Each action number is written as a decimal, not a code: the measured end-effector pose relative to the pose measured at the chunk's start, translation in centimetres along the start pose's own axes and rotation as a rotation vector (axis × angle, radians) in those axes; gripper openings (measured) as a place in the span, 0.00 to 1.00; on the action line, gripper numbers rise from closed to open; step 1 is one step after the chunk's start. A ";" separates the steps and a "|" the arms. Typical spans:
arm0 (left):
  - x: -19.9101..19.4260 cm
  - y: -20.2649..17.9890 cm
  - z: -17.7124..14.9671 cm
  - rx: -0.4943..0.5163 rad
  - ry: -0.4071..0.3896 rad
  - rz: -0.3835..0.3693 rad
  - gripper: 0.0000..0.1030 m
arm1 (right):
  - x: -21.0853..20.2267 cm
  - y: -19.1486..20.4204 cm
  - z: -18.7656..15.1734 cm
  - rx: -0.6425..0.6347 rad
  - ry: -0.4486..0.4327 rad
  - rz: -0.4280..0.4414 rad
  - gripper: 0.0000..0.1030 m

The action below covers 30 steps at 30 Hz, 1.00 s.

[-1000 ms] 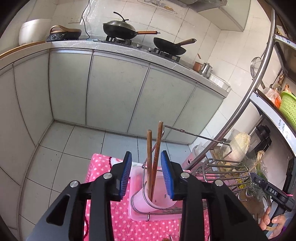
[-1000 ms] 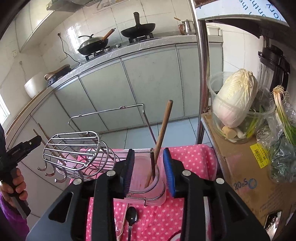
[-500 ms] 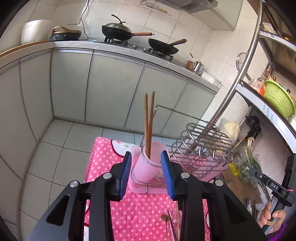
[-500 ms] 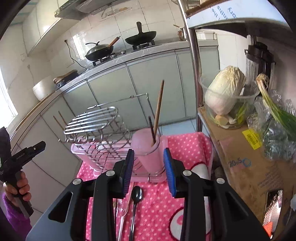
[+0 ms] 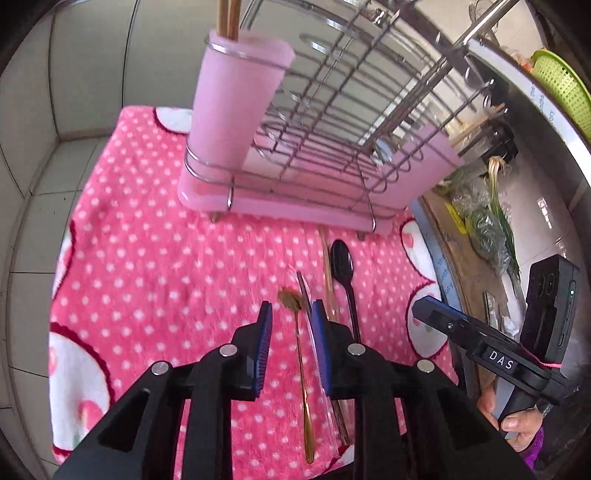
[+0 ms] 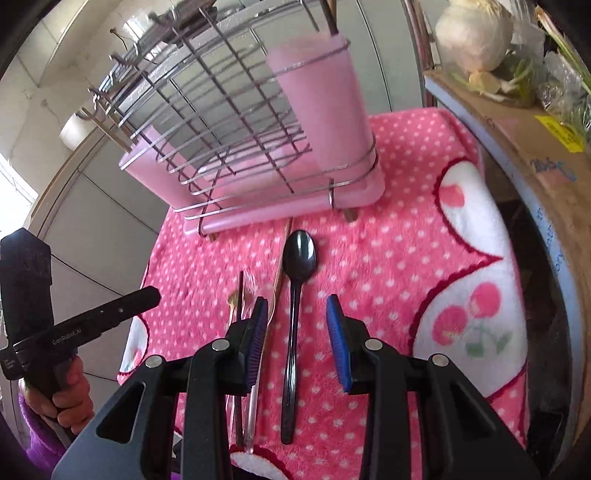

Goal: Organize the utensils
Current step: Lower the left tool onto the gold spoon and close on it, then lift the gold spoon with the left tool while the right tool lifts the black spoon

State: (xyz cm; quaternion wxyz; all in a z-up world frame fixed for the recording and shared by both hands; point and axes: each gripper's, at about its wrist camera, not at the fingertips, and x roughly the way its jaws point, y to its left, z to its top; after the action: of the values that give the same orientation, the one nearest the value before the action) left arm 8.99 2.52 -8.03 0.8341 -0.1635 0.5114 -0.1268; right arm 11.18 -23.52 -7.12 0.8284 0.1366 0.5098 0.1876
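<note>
Left tongs (image 5: 291,314) hang half open and empty, straddling the gold spoon (image 5: 301,369). Right tongs (image 6: 295,310) gape wide, empty, straddling the black spoon (image 6: 295,295) for pickup. Holder (image 6: 325,110) stands ahead.

Cloth (image 5: 155,258): fluffy pink fleece, matt. Rack (image 5: 332,110): glossy chrome wire on a smooth pink plastic tray (image 5: 295,205). Black spoon (image 6: 297,258): glossy plastic. Gold spoon (image 5: 301,369): polished metal. Chopsticks (image 5: 227,18): wood.
</note>
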 end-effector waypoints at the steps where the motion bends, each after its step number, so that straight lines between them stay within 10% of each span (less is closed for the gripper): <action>1: 0.9 -0.2 -0.2 0.010 0.018 0.017 0.20 | 0.5 0.0 -0.2 0.001 0.009 -0.004 0.32; 15: 8.6 -1.0 0.3 0.014 0.175 0.047 0.07 | 2.7 -0.7 -0.2 0.021 0.064 -0.005 0.32; 30: 4.3 3.0 0.4 -0.065 0.050 0.117 0.01 | 7.5 0.6 2.0 0.027 0.136 -0.052 0.30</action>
State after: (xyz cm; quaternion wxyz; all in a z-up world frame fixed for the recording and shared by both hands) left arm 11.37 3.70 -12.57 0.8213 -0.1571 0.5445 -0.0654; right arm 15.98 -19.70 -11.93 0.7946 0.1214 0.5707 0.1676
